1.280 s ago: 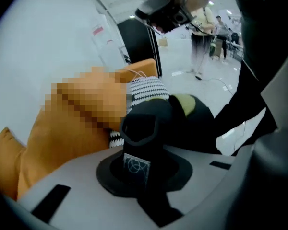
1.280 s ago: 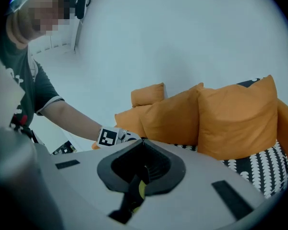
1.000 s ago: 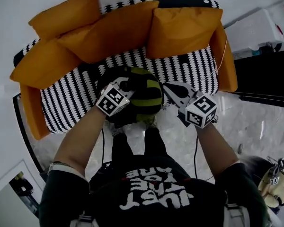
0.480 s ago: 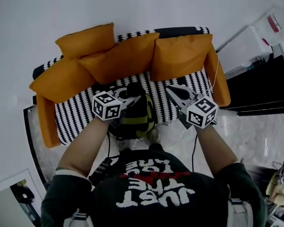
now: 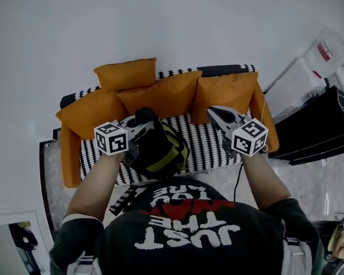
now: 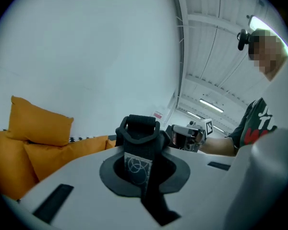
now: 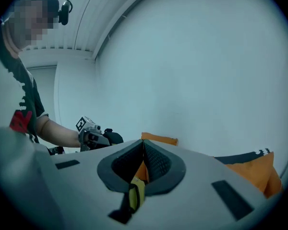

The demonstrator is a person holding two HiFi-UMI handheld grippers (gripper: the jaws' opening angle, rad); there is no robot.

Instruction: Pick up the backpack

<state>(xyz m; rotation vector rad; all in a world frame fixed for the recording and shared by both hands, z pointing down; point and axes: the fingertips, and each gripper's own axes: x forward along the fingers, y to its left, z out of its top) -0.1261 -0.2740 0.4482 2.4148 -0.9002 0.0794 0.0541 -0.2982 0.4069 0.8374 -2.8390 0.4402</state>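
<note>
Backpack [image 5: 163, 150] now higher above sofa [image 5: 209, 146], handle [image 6: 140, 126] seemingly in left tongs [image 5: 140, 125].

Shirt [image 5: 186, 234] print, seen upside down: "JUST", "THE"; remaining lines unreadable.

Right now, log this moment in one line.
left gripper: shut on strap | backpack: hanging clear of sofa | right gripper: shut

Four orange cushions [image 5: 160, 93], one striped sofa [image 5: 209, 148], one backpack [image 5: 160, 150] and two claws, left claw [image 5: 144, 124] and right claw [image 5: 213, 111].
</note>
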